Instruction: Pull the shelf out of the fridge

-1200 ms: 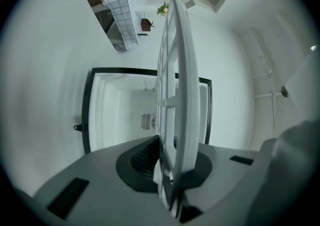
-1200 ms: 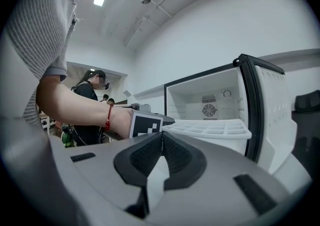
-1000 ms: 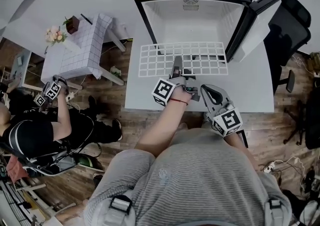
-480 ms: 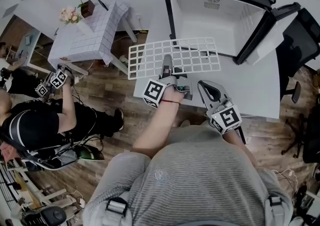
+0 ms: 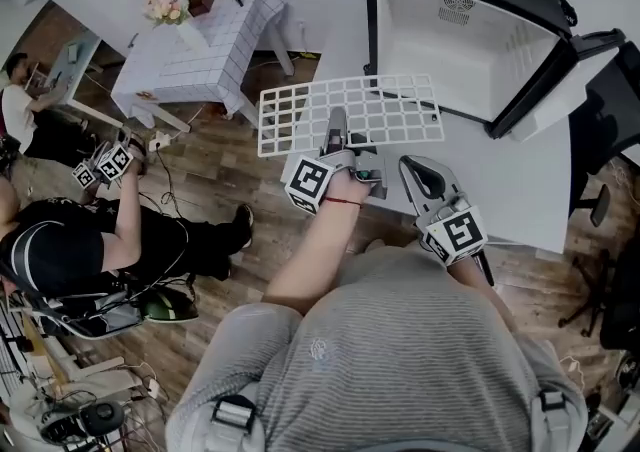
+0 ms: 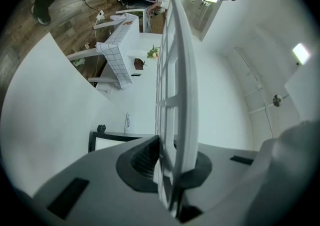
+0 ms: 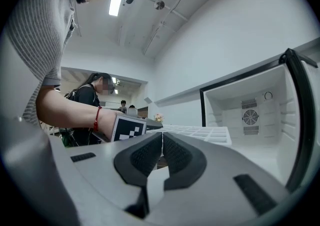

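The white wire shelf (image 5: pixel 350 112) is outside the black mini fridge (image 5: pixel 470 35) and lies level over the white table's (image 5: pixel 520 190) left edge. My left gripper (image 5: pixel 336 135) is shut on the shelf's near rim. In the left gripper view the shelf (image 6: pixel 177 70) stands edge-on between the pads of the left gripper (image 6: pixel 170 170). My right gripper (image 5: pixel 418 172) hovers to the right of it, shut and empty. In the right gripper view the right gripper (image 7: pixel 161 142) shows its pads together, and beyond them are the shelf (image 7: pixel 200 132) and the open, empty fridge (image 7: pixel 250 115).
The fridge door (image 5: pixel 550 80) stands open to the right. A small table with a checked cloth (image 5: pixel 195 60) and flowers (image 5: pixel 167 7) is at the far left. A seated person (image 5: pixel 60 250) holding marker cubes is on the left.
The shelf has come fully out of the fridge and moved left with my left gripper, now partly past the table's left edge. The right gripper followed, staying shut.
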### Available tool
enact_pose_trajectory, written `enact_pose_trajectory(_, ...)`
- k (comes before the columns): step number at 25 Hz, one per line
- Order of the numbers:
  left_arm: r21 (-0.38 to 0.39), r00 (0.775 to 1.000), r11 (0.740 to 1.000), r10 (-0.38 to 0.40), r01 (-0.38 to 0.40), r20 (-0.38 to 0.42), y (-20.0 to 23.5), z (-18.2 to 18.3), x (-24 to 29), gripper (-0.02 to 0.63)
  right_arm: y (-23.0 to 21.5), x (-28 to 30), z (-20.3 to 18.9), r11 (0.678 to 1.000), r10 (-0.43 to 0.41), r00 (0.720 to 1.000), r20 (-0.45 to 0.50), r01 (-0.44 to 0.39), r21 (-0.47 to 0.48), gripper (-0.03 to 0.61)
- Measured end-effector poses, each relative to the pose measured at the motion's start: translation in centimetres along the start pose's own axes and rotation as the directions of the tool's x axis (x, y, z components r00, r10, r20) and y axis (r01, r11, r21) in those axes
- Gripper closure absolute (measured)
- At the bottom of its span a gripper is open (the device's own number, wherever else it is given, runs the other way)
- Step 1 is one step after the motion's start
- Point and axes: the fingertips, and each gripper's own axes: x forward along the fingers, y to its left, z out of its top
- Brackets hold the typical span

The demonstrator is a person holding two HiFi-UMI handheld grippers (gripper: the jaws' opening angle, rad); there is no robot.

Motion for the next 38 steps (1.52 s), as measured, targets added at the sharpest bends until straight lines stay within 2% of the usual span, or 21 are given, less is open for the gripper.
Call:
enact_pose_trajectory(17,-0.003,0.997,1.0,-0.009,0.009,-0.077,-0.4,-2.0,1.7,0.578,-1.3,0.1,0.5,0.998,-0.056,0.998,0.005,0.056,-0.009,0.565)
enact_pose_trajectory(38,-0.01,0.994,1.0,-0.007,0.005,-0.108,0.1,-2.9,2.9,0.578,-2.2,0.7,0.1,0.995,-0.09,0.996,-0.021,0.089,-0.047,0.566)
